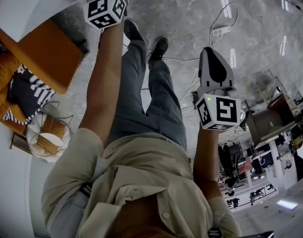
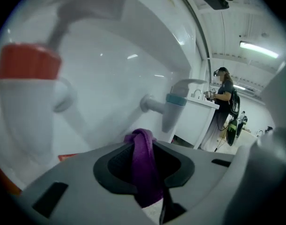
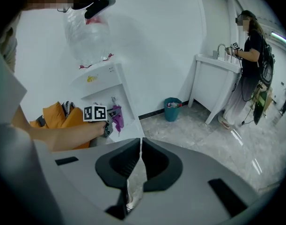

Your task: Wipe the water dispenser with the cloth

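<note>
Two grippers, one cloth. The left gripper [image 2: 143, 151] is clamped on the purple cloth [image 2: 145, 182], close in front of the white water dispenser [image 3: 105, 78] at the left of the right gripper view. It is near the dispenser's two taps, one red-capped [image 2: 28, 62] and one blue-banded [image 2: 173, 104]. The right gripper [image 3: 141, 142] hangs pressed closed on nothing above open marble floor [image 3: 217, 144]. One teal bin [image 3: 171, 108] stands against the far wall.

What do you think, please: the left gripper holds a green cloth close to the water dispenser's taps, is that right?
Not quite: the cloth in the left gripper is purple, not green, as the left gripper view shows. It is held close to the water dispenser taps.
</note>
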Demonstrator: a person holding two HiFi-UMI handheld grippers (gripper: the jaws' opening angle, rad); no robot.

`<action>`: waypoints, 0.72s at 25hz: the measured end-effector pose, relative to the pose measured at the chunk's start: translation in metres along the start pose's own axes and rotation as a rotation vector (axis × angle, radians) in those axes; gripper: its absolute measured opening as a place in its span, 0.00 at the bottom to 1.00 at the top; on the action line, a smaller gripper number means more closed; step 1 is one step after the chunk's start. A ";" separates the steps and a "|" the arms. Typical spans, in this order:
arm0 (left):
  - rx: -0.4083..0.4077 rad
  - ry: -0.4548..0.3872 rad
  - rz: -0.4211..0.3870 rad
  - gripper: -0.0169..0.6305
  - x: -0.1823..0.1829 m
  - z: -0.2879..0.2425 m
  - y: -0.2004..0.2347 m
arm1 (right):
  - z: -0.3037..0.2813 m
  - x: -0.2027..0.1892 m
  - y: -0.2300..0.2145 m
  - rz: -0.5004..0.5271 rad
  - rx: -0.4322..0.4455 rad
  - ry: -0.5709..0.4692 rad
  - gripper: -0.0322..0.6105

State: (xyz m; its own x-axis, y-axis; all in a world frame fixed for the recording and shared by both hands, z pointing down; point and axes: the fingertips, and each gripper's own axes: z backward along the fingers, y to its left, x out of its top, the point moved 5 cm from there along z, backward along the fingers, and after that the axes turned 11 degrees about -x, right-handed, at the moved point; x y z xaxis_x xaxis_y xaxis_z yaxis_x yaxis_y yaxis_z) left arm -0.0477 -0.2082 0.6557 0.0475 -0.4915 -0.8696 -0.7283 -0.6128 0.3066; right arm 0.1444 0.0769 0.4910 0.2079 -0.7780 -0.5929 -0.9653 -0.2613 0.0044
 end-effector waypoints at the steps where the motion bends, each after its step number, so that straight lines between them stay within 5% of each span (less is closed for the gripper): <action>1: -0.016 0.003 0.002 0.18 0.001 -0.006 -0.004 | -0.002 0.003 0.002 0.004 0.004 -0.001 0.09; 18: 0.215 0.039 0.034 0.19 -0.038 0.110 0.070 | -0.023 0.019 0.051 0.089 0.102 -0.003 0.09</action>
State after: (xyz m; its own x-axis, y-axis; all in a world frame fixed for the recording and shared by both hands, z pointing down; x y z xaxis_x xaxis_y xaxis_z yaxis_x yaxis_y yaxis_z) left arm -0.1760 -0.1641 0.6674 0.0436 -0.5361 -0.8430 -0.8590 -0.4510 0.2423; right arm 0.1026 0.0358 0.4990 0.1200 -0.7936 -0.5966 -0.9910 -0.1314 -0.0244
